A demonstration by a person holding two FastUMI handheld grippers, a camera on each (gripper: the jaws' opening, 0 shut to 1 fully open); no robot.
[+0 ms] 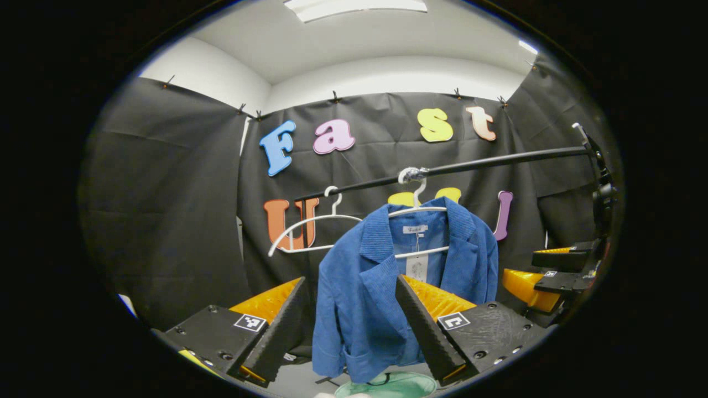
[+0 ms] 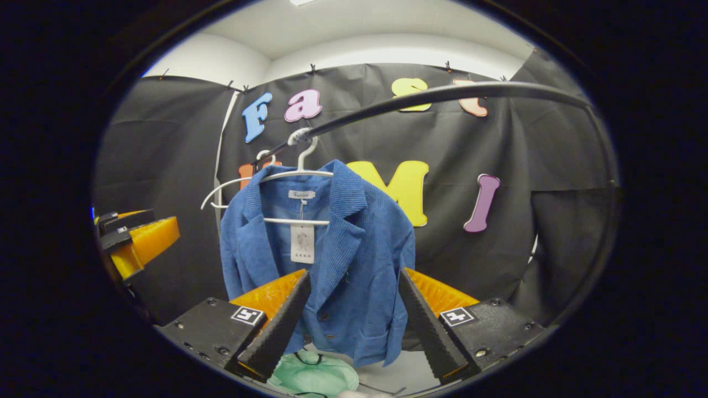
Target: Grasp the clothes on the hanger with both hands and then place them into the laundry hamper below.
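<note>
Closest in the left gripper view, at the bottom of the frame, is the left gripper (image 1: 351, 326). Its two fingers stand wide apart and hold nothing. The blue jacket (image 1: 365, 298) shows in the gap between them, but it hangs a little farther off and I cannot tell if a finger touches it.

The right gripper view looks much the same. The right gripper (image 2: 354, 320) sits at the bottom of the frame with its fingers spread apart and empty. The blue jacket (image 2: 343, 260) hangs just past them, in the middle of the frame.

Low down, under the jacket's hem, a bit of the green laundry hamper (image 1: 390, 385) peeks out at the bottom edge. It is right below the jacket.

Farther back, the jacket sits on a white hanger (image 2: 301, 166), with a paper tag (image 2: 302, 243) dangling inside the collar. The hanger hooks over a black rail (image 1: 498, 160) that runs across the upper right of the frame. A second white hanger (image 1: 310, 229), bare, hangs on the same rail to the left of the jacket.

The job looks like it has barely begun. The jacket is not grabbed yet and is not off its hanger. Both grippers need to close on it, pull it free, and lower it into the hamper.
</note>
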